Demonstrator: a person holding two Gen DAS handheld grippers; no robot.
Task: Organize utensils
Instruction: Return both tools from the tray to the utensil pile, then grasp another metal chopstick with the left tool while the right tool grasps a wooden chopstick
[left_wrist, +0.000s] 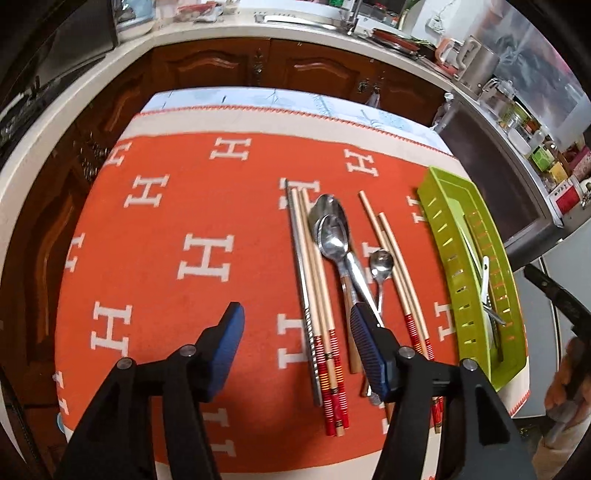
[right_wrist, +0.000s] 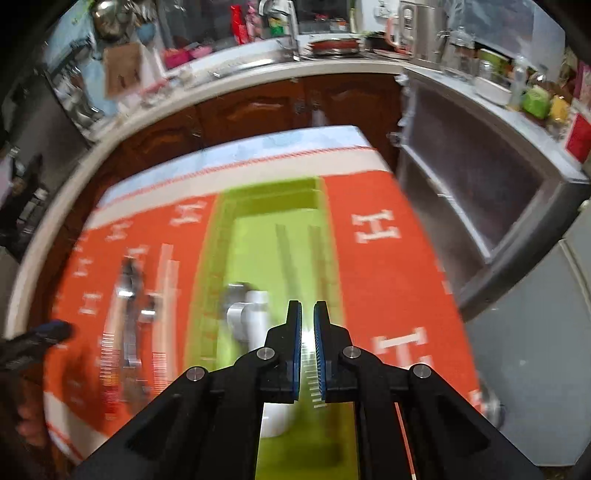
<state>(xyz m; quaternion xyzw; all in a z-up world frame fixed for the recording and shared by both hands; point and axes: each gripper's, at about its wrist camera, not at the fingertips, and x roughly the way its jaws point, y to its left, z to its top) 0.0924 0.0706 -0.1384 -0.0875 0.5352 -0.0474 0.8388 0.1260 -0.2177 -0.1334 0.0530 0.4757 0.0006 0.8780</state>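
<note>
Glossy metal spoons, seemingly wooden chopsticks, a slotted plastic tray, matt woven cloth.

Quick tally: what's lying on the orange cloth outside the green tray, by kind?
Metal spoons: 3 (two large, stacked; one small)
Metal chopstick: 1
Wooden chopsticks: at least 4; some are partly hidden, so an exact count is not possible
Total: at least 8
</note>
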